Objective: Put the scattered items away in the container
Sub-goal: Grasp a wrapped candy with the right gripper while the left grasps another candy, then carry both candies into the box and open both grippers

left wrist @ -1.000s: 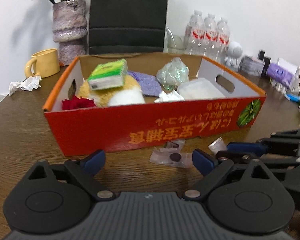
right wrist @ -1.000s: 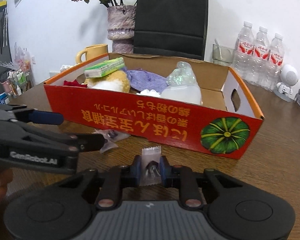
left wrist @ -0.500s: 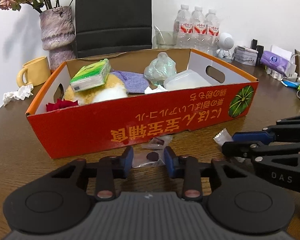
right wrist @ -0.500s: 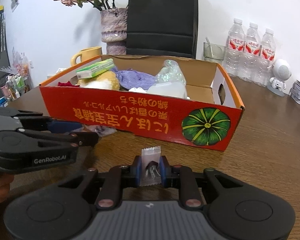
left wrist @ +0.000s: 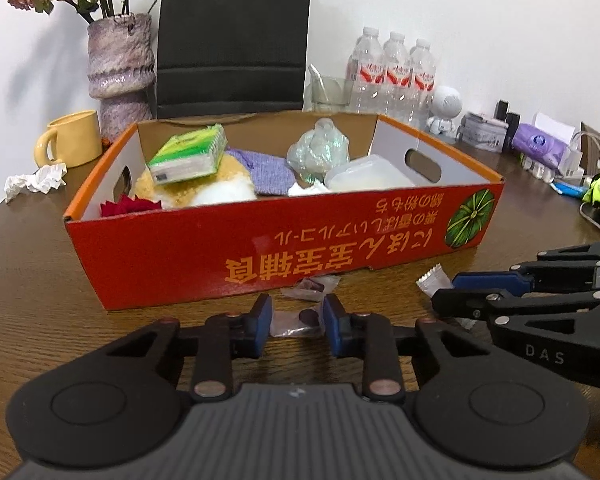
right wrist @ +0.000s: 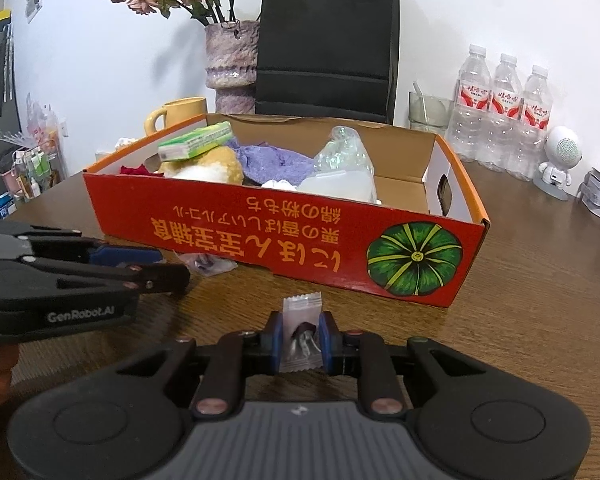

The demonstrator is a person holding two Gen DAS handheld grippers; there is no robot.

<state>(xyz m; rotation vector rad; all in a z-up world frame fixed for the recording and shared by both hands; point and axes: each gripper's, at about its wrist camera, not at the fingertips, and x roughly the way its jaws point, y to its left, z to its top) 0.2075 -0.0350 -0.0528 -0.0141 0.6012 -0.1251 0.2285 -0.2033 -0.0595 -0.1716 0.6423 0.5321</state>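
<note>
Left gripper (left wrist: 294,322), low over the wooden table (left wrist: 40,288) just before the red cardboard box (left wrist: 260,248): its jaws have just been closing and now stand narrow on either side of a clear sachet with a dark centre (left wrist: 298,322); the blue pads (left wrist: 260,318) look to touch the wrapper's edges, but a firm pinch cannot be told. A second clear wrapper (left wrist: 310,286) lies on the table against the box's front wall. Right gripper (right wrist: 302,338), to the right and near the same wall, is clamped tight on a small white sachet (right wrist: 302,336), held upright with its crimped top above the pads. Box already holds a green tissue pack (left wrist: 188,158), a yellow-white plush (left wrist: 204,190), purple cloth (left wrist: 268,172), crumpled clear plastic (left wrist: 318,150), a translucent tub (left wrist: 368,174) and a red flower (left wrist: 126,206).
</note>
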